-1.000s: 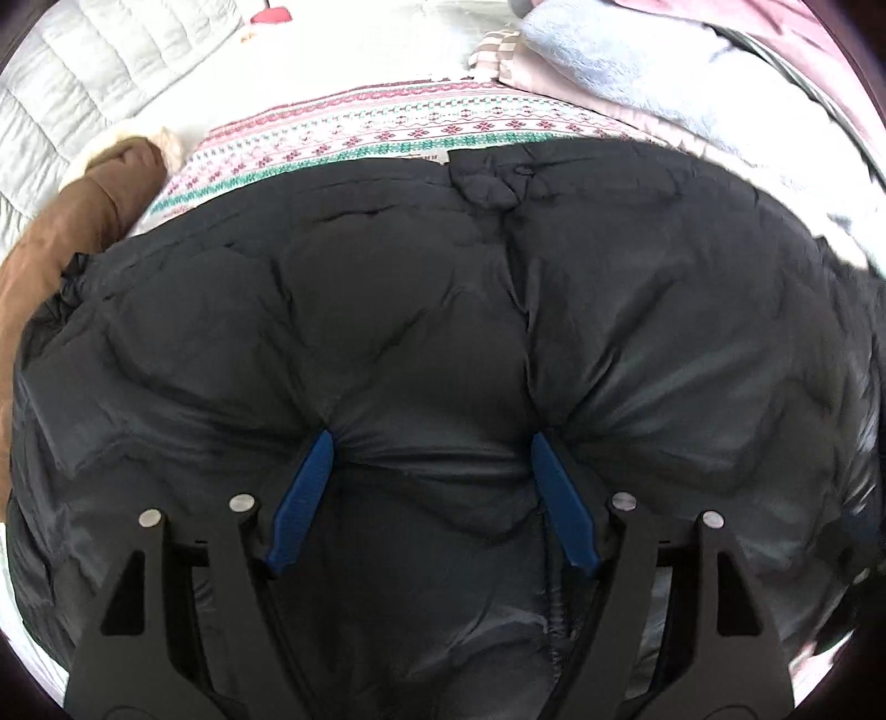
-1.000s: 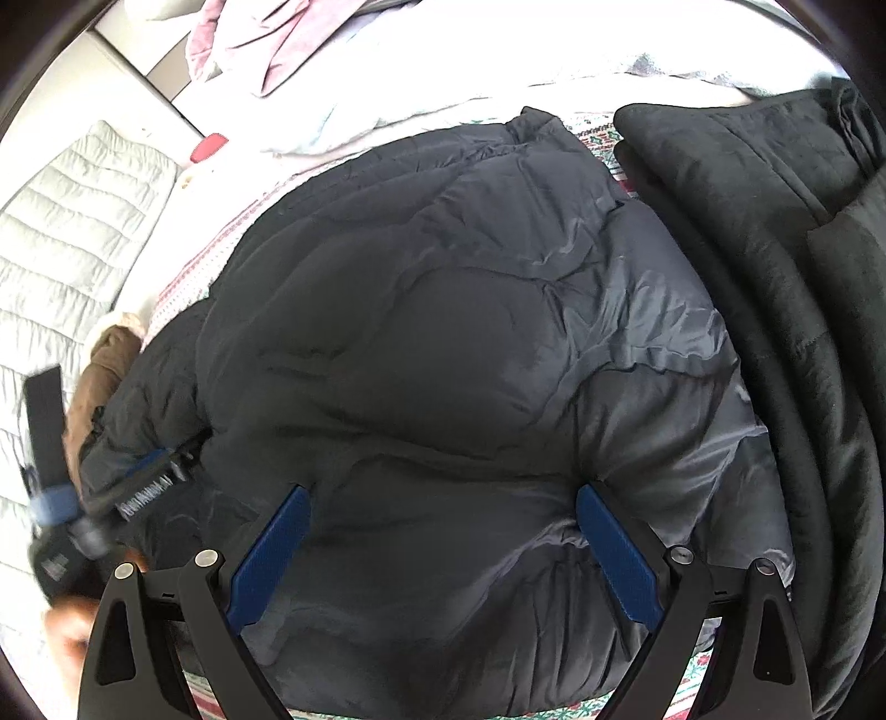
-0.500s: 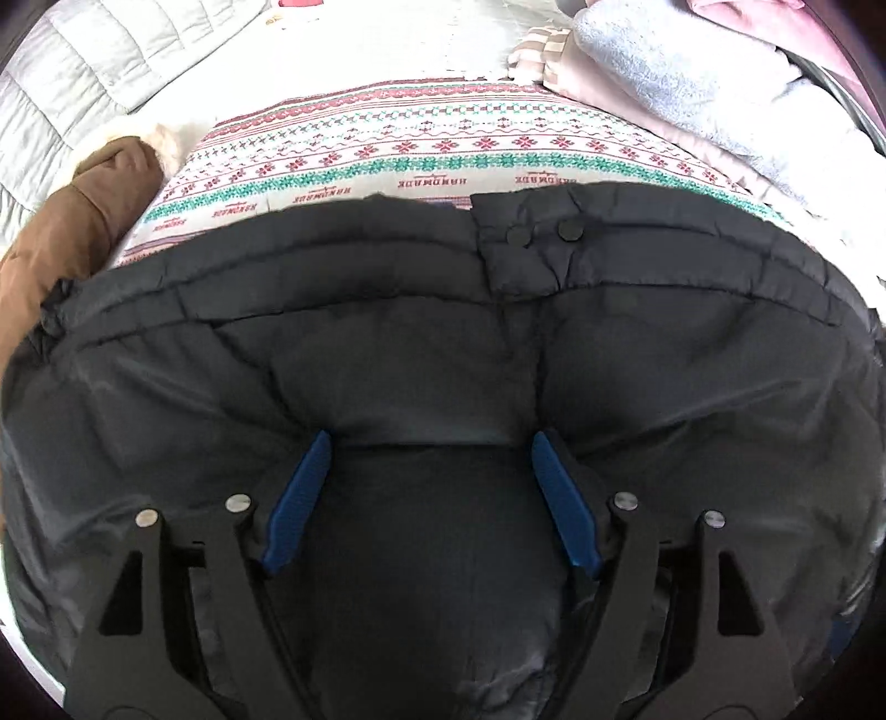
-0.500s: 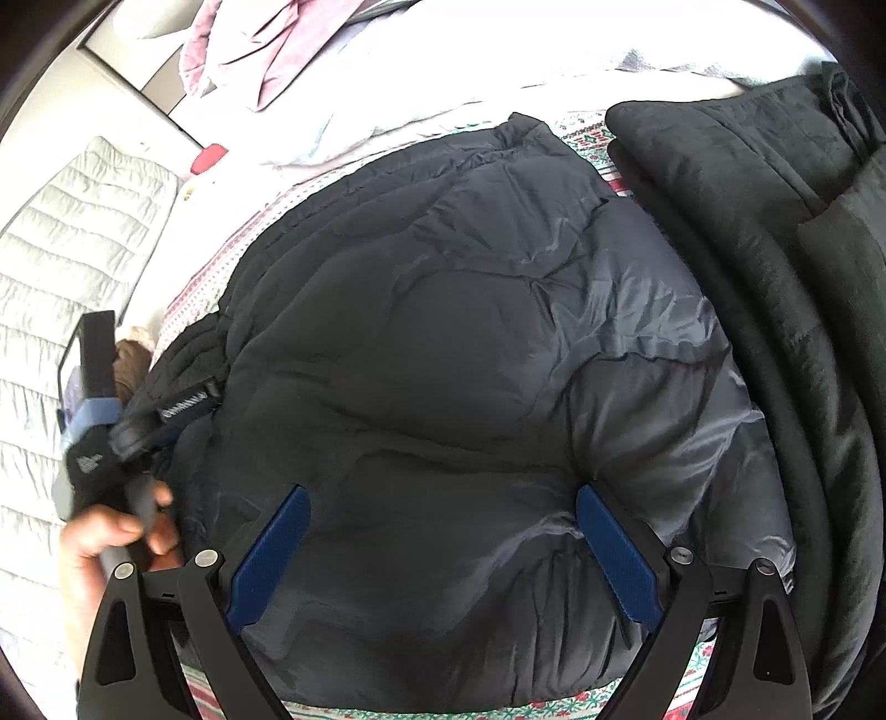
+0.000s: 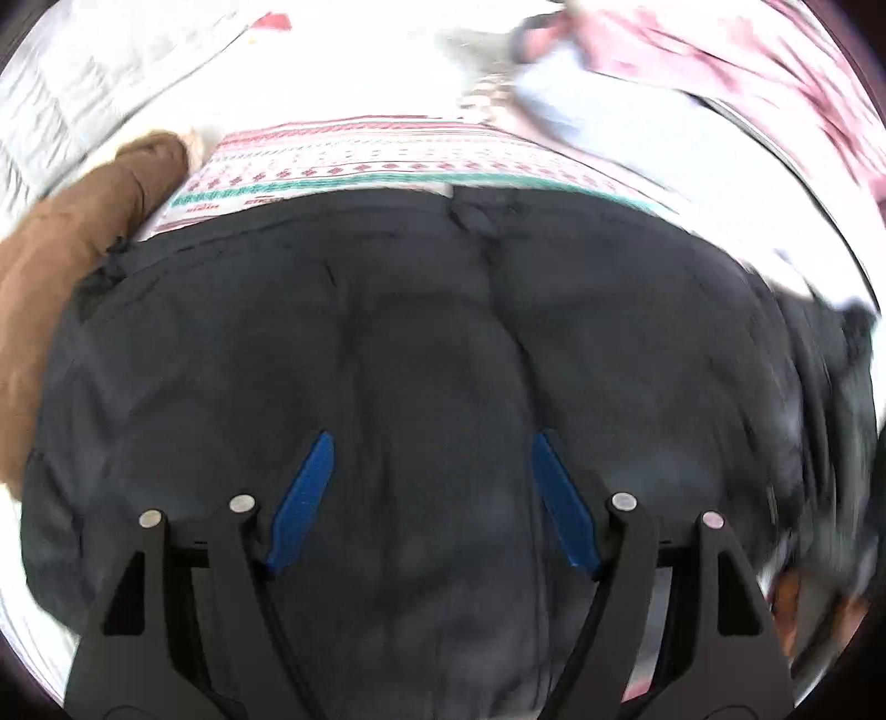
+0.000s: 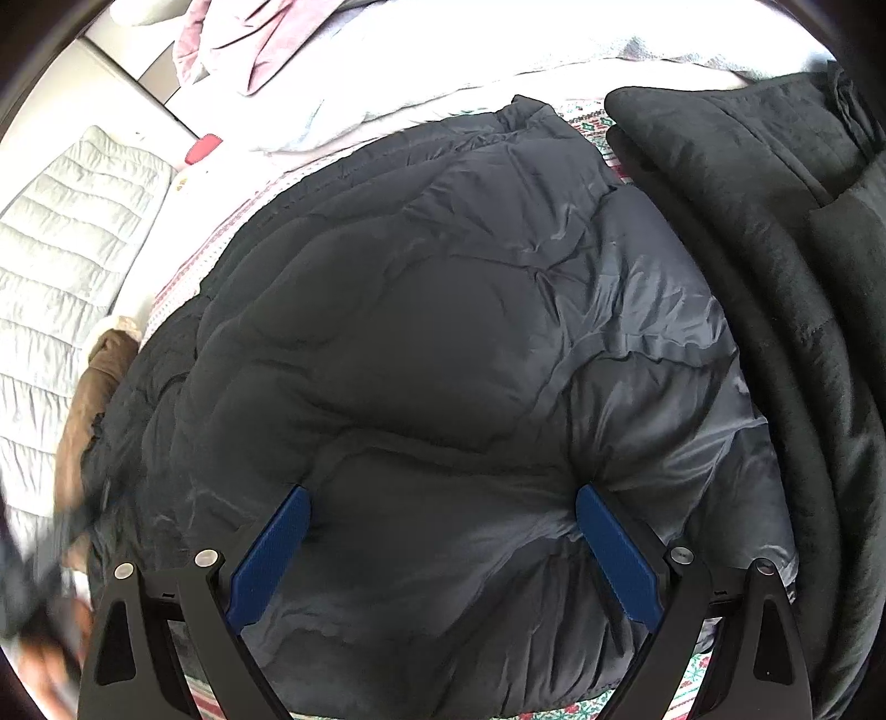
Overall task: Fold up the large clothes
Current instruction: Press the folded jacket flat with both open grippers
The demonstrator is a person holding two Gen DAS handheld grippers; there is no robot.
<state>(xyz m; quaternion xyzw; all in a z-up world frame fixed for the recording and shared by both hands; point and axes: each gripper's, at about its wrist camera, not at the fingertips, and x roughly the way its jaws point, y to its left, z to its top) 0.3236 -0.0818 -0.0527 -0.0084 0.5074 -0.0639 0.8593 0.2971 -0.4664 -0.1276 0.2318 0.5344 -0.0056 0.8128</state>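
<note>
So the big black puffy coat point(image 6: 443, 332) lies on a patterned blanket point(image 5: 343, 166) w/ red & green rows. Right tongs point(image 6: 443, 498) stand wide, pads pressed into the coat's puff. Left tongs point(image 5: 432, 443) stand wide over the coat; view's blurry, can't tell if they grip. Brown cloth point(image 5: 72, 249) lies beside it, dark blanket point(image 6: 775, 249) on its other side.

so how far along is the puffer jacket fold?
Done: the dark puffer jacket lies bunched into a compact bundle on the patterned cloth. In hand: the right gripper presses into it with the padding bulging between its pads; the left gripper stands over it, contact unclear in the blur. Left: the brown garment and pink clothing look unfolded.
</note>
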